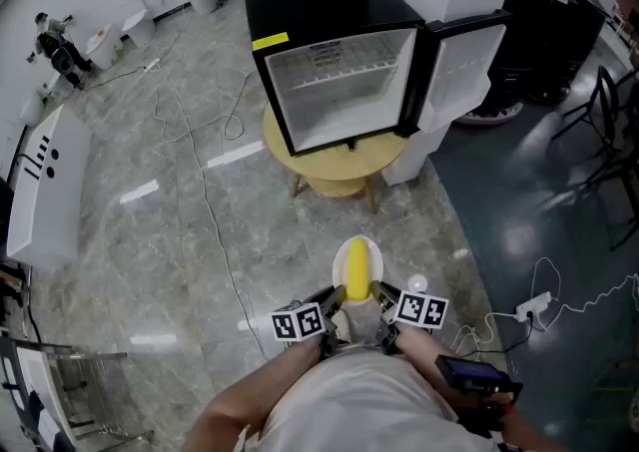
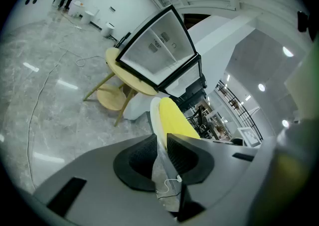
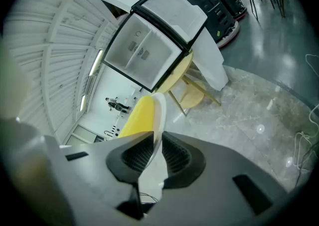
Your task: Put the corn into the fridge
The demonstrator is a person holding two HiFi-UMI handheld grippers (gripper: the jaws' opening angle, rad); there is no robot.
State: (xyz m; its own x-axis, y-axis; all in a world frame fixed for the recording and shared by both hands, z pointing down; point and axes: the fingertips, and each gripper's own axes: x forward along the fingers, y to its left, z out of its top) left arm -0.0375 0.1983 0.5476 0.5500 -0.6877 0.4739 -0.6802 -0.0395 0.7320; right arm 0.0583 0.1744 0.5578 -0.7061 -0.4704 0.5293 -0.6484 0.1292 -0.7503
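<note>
- Riding on a white plate (image 1: 376,258), the yellow corn (image 1: 354,268) lies lengthwise with its tip toward the fridge (image 1: 300,11). It is well short of the fridge and low in front of the person's body.
- The plate is carried by 2 tools. The left gripper (image 1: 334,296) has its jaws narrowed onto the rim on the plate's left, and the right gripper (image 1: 377,292) is pinched on the opposite rim. Both gripper views show ribbed pads pressed against thin white edge.
- Nothing holds the corn but its own weight, so I would judge level carrying to be the main thing. Both hands should rise and advance together, since tipping either side could roll the cob off.
- The fridge stands open on a round wooden table (image 1: 334,169), cavity facing the person. Its door (image 1: 464,66) is swung out to the fridge's right side, leaving the approach free.
- A wire shelf (image 1: 329,69) crosses the upper part of the cavity, and the taller space below it looks like the easier target.
- A good line is probably straight at the middle of the opening, plate lifted above the fridge's bottom lip before going in.
- Cables (image 1: 215,211) trail on the floor left of the fridge, so the feet want some care.
- Letting go with 1 side first would tilt the plate, so set it down flat and then open both.
</note>
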